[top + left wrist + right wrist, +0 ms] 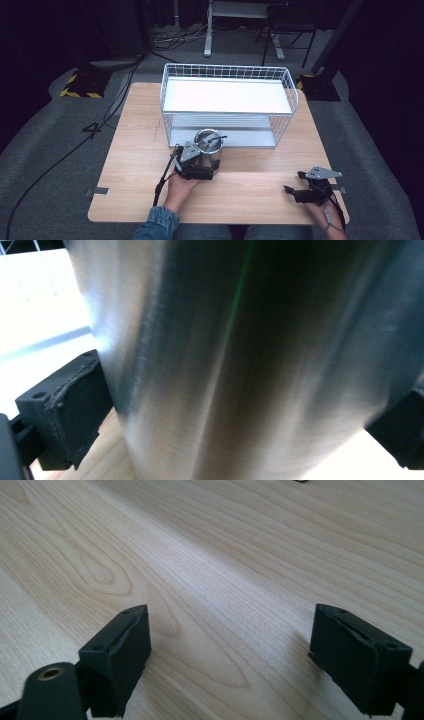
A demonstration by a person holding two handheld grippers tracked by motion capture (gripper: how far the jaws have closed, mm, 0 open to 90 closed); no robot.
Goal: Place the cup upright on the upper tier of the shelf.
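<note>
The left hand-held gripper [200, 167] pinches the steel cup [208, 150] standing on the counter [135, 150] just before the wire rack [227, 102], so the next move is likely lifting it toward twelve o'clock, while the right hand-held gripper [295, 185], at four o'clock, hangs spread and idle.

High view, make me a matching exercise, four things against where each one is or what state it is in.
Things:
1. metal cup
2. left tongs
3. right tongs
4. wire basket

States or places:
A. open over bare wood
B. far half of the table, lying on its side
C. closed around the cup's wall
D. upright in front of the basket, something dark inside

Pairs: 1-D, 2-C, 3-A, 4-B
</note>
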